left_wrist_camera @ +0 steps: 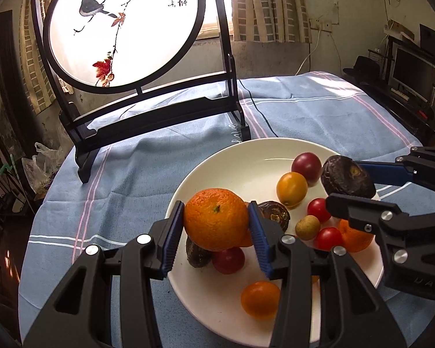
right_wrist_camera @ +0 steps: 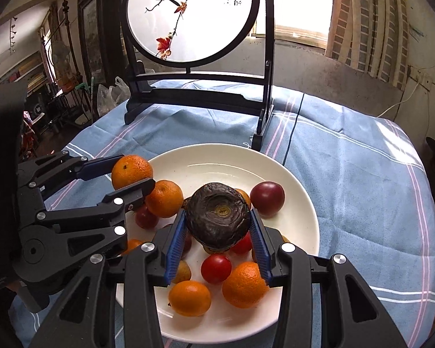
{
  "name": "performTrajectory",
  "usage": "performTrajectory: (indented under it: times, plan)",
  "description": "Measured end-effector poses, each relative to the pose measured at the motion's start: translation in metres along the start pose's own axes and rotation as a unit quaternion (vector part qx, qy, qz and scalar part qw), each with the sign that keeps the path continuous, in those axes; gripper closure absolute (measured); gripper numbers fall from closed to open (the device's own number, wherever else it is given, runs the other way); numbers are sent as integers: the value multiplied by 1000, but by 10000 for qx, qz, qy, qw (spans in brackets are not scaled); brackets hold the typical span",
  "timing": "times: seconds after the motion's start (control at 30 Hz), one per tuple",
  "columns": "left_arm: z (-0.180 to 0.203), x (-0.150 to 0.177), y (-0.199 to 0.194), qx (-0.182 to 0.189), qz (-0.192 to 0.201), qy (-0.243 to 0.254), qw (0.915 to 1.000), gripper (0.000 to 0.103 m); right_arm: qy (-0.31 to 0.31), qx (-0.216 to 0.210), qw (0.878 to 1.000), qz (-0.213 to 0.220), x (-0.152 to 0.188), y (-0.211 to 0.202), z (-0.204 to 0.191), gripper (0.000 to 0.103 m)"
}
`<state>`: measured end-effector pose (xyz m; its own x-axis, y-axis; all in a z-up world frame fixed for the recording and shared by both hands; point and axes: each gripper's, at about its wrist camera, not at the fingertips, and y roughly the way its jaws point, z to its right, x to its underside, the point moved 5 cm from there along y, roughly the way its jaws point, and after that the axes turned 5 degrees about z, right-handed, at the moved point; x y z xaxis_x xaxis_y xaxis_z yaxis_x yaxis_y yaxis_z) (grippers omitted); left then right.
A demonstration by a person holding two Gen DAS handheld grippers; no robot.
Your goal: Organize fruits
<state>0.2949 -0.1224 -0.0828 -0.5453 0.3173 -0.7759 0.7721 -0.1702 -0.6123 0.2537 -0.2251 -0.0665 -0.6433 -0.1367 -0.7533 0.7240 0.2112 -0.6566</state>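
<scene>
A white plate (left_wrist_camera: pixel 246 156) on the blue tablecloth holds several fruits: oranges, small red and purple ones, a yellow one (left_wrist_camera: pixel 291 189). My left gripper (left_wrist_camera: pixel 216 223) is shut on an orange (left_wrist_camera: pixel 216 223) and holds it above the plate's left side; it also shows in the right wrist view (right_wrist_camera: pixel 132 171). My right gripper (right_wrist_camera: pixel 217 229) is shut on a dark wrinkled fruit (right_wrist_camera: pixel 217 217) above the plate (right_wrist_camera: pixel 290 174); it shows in the left wrist view (left_wrist_camera: pixel 346 175) at the right.
A black-framed round bird screen (left_wrist_camera: pixel 124 29) stands at the back of the table (left_wrist_camera: pixel 130 174). A black cable (left_wrist_camera: pixel 258 107) runs across the cloth behind the plate. The table edge drops off at left, and a monitor (left_wrist_camera: pixel 414 72) stands at far right.
</scene>
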Motion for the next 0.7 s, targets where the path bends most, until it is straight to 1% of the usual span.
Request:
performTrajectory:
  times: [0.13, 0.33, 0.37, 0.4, 0.43, 0.47, 0.53, 0.57, 0.63, 0.67, 0.7]
  plan:
    - [2, 3, 3, 6, -66, 40, 10000, 59, -25, 20, 10000, -15, 3, 3, -2, 59]
    - [6, 0, 0, -8, -3, 140, 9999, 59, -40, 20, 10000, 21, -1, 2, -3, 59]
    - [6, -1, 0, 0, -6, 144, 9999, 59, -83, 109, 9999, 62, -3, 1, -3, 55]
    - [6, -1, -2, -19, 45, 150, 9999, 50, -101, 178, 9996, 172, -5, -3, -2, 47]
    - [6, -2, -7, -93, 140, 174, 9997, 43, -71, 169, 9994, 302, -8, -9, -2, 47]
    - [4, -4, -11, -161, 250, 197, 9994, 32, -14, 116, 9992, 370, -11, -15, 0, 46]
    - [2, -7, -22, -219, 403, 188, 9988, 30, 157, 72, 9987, 488, -15, -26, 4, 44]
    - [0, -9, -28, -182, 443, 143, 9987, 30, 242, 74, 9981, 569, -16, -34, 5, 40]
    - [-4, -12, -41, -155, 570, 13, 9983, 27, 364, 125, 9964, 750, -16, -50, 4, 35]
    - [-6, -12, -49, -163, 648, -53, 9977, 22, 395, 209, 9954, 852, -15, -58, 3, 30]
    - [-8, -12, -58, -180, 736, -121, 9971, 17, 411, 332, 9939, 972, -13, -67, 2, 22]
